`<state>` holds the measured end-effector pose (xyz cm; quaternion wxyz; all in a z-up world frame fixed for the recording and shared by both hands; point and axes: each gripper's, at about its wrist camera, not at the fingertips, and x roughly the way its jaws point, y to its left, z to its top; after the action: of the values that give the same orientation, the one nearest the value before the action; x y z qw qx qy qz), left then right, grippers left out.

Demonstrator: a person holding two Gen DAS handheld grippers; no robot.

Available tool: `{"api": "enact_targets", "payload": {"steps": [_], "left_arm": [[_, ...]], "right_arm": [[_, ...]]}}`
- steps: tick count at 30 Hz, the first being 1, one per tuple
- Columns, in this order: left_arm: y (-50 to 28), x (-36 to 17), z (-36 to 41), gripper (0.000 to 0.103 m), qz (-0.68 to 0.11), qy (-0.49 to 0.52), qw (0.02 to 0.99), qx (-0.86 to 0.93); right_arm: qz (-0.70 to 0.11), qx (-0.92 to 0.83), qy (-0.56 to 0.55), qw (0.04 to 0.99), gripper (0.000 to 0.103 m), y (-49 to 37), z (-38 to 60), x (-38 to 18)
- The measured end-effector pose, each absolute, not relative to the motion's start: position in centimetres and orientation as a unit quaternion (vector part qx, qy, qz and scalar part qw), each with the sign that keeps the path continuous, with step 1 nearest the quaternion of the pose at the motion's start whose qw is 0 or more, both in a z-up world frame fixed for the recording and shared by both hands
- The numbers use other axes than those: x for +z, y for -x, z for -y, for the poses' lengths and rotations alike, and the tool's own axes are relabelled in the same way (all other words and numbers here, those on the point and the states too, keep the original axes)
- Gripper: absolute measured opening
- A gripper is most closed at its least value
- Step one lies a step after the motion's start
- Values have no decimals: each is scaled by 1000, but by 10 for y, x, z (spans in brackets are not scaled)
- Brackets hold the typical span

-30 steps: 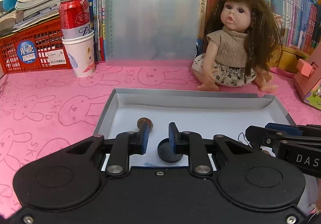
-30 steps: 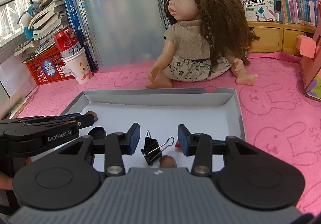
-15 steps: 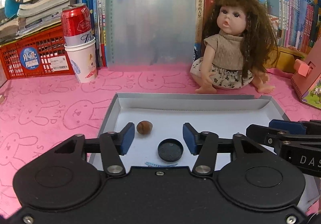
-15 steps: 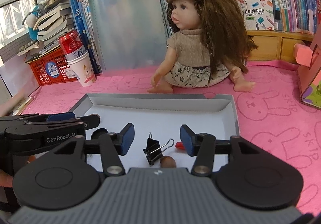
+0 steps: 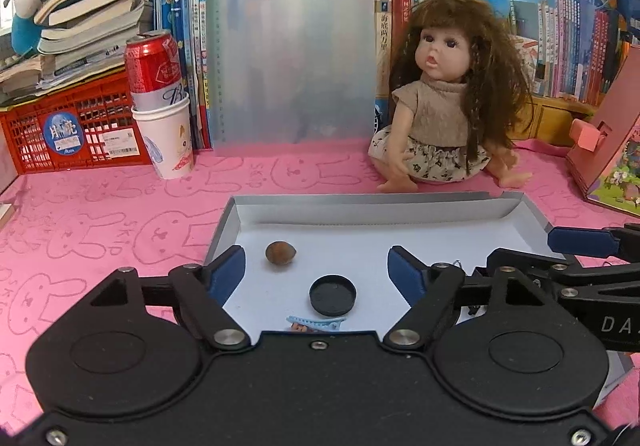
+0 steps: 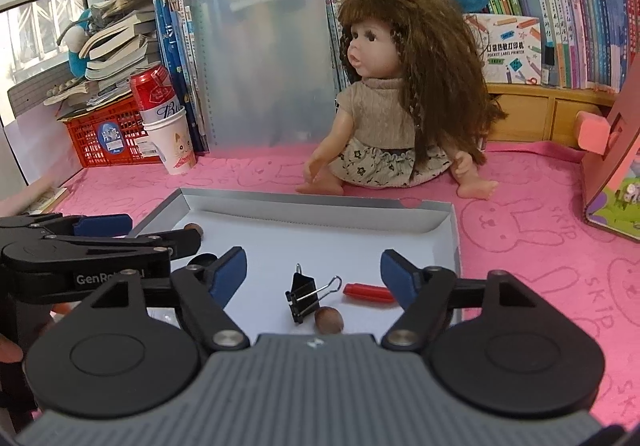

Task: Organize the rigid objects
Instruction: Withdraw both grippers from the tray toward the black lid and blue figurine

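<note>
A shallow white box lid (image 5: 360,204) (image 6: 320,206) lies on the pink cloth. In the left wrist view it holds a brown nut (image 5: 280,252), a black round cap (image 5: 332,295) and a light blue hair clip (image 5: 316,323). My left gripper (image 5: 318,272) is open and empty above the cap. In the right wrist view the lid holds a black binder clip (image 6: 306,296), a second brown nut (image 6: 329,320) and a red piece (image 6: 368,293). My right gripper (image 6: 314,272) is open and empty above the binder clip. The left gripper (image 6: 100,242) shows at the left there.
A doll (image 5: 444,98) (image 6: 396,102) sits behind the lid. A red can in a paper cup (image 5: 160,106), a red basket (image 5: 68,126), a translucent clipboard (image 5: 292,42) and books stand at the back. A pink cardboard house (image 5: 612,134) is at the right.
My left gripper has opened wide and drawn back and up from the black cap, which lies in the lid. The right gripper has also opened wider and risen a little.
</note>
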<state>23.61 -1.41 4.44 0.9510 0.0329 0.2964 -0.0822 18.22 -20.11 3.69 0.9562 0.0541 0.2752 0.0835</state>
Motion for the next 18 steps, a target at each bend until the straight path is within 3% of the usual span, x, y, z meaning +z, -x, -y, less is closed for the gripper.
{"api": "enact_targets", "payload": {"steps": [18], "left_arm": [[-160,66,12,80,-261,-32,956,-129]], "right_arm": [[-244,107,-19,964,87,-119,210,52]]}}
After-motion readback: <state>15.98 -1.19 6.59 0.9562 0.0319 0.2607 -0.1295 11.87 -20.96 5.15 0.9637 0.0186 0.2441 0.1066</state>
